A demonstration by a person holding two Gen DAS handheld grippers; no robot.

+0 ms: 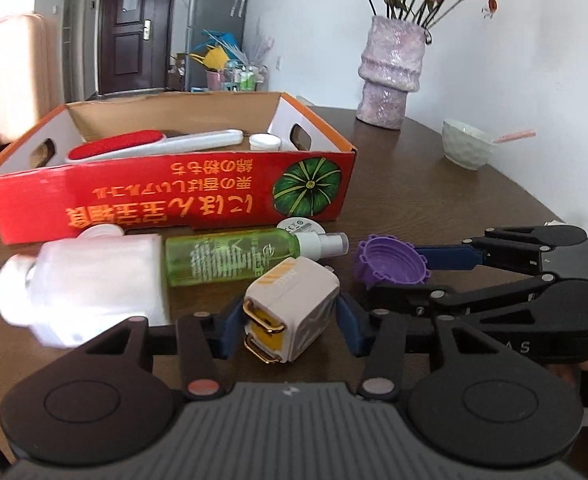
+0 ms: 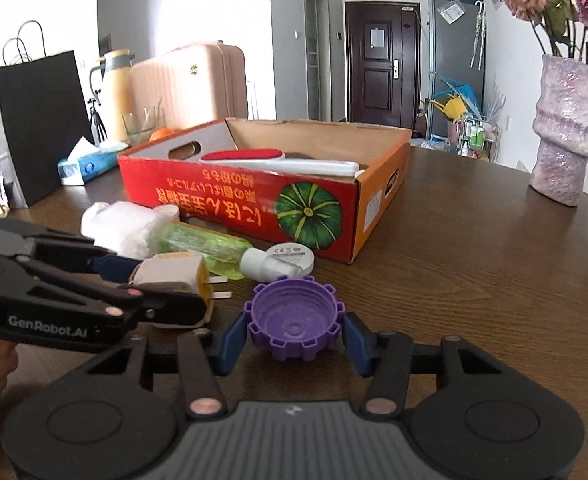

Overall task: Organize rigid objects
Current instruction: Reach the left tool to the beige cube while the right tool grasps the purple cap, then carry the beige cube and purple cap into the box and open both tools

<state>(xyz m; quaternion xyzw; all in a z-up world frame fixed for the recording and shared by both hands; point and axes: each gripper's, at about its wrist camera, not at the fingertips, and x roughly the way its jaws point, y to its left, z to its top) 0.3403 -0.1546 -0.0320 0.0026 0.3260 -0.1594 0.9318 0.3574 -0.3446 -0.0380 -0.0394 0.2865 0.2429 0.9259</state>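
A white plug adapter (image 1: 294, 300) with a yellow face and gold prongs sits between the blue pads of my left gripper (image 1: 289, 320), which is shut on it just above the brown table. A purple ridged cap (image 2: 294, 320), hollow side up, is held the same way by my right gripper (image 2: 294, 336), whose pads press its sides. The two grippers are side by side, the right one (image 1: 394, 276) reaching in from the right. The red cardboard box (image 1: 165, 196) lies behind them, holding a red lint brush (image 1: 121, 142) and a white jar (image 1: 264, 142).
In front of the box lie a green spray bottle (image 1: 229, 258), a white bottle (image 1: 89, 280) and a white round disc (image 1: 300, 226). A purple vase (image 1: 390, 72) and a pale bowl (image 1: 466, 144) stand at the back right. A tissue pack (image 2: 87, 166) and a black paper bag (image 2: 37, 120) are at the far left.
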